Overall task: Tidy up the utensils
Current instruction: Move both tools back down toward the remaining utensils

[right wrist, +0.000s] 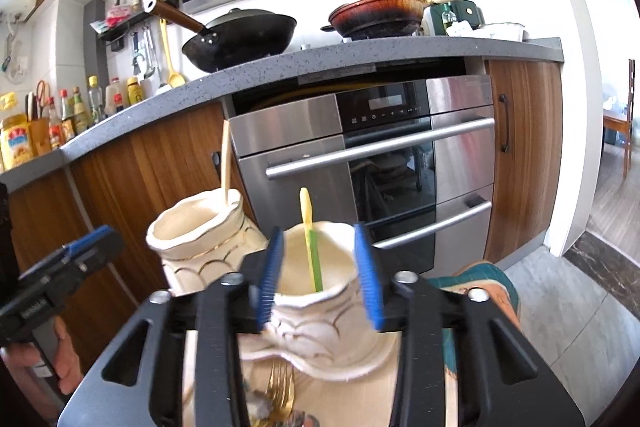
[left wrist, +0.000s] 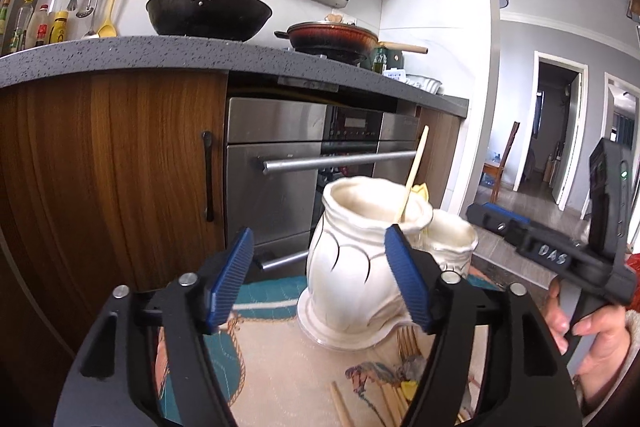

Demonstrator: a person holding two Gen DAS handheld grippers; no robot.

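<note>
Two cream ceramic jars stand joined on one base on a patterned cloth. The left jar (left wrist: 352, 251) (right wrist: 200, 235) holds a pale wooden chopstick (left wrist: 414, 175) (right wrist: 226, 159). The right jar (left wrist: 454, 243) (right wrist: 320, 287) holds a yellow-green utensil (right wrist: 310, 239). My left gripper (left wrist: 320, 279) is open and empty, just in front of the left jar. My right gripper (right wrist: 320, 275) is open and empty, its blue pads (right wrist: 270, 275) either side of the right jar's mouth; it also shows in the left wrist view (left wrist: 496, 217). Loose chopsticks (left wrist: 384, 399) and a gold fork (right wrist: 280, 387) lie on the cloth.
A steel oven (right wrist: 400, 163) with bar handles and wooden cabinets (left wrist: 112, 163) stand right behind the jars. A grey counter (left wrist: 120, 55) above carries a black wok (left wrist: 208, 11) and a brown pan (left wrist: 332, 37). Tiled floor (right wrist: 580, 307) lies to the right.
</note>
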